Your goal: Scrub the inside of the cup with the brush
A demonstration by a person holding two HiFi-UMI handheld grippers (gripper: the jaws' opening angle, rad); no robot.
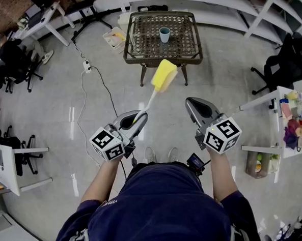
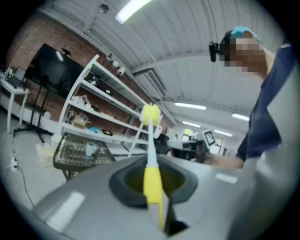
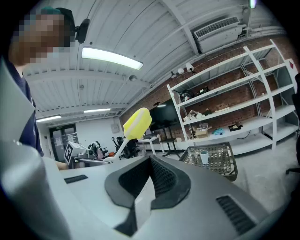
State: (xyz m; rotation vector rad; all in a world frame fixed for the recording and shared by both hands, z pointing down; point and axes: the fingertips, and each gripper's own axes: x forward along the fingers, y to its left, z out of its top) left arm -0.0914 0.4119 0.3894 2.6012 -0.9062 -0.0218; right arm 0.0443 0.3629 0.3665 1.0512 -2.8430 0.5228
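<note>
The cup (image 1: 164, 34) is set on the desk (image 1: 162, 59); the brush (image 1: 164, 75) is gripped by the left hand-held gripper (image 1: 140, 117); the right hand-held gripper (image 1: 192, 102) is closed, empty.

glossy floor (image 1: 227, 122), woven wicker table (image 1: 145, 53), spongy yellow brush (image 1: 163, 75).

A glossy grey floor (image 1: 213, 96) surrounds a dark wicker counter (image 1: 146, 35). White shelving (image 3: 248, 124) lines a brick wall (image 3: 281, 58); strip lights (image 3: 111, 58) glow overhead.
</note>
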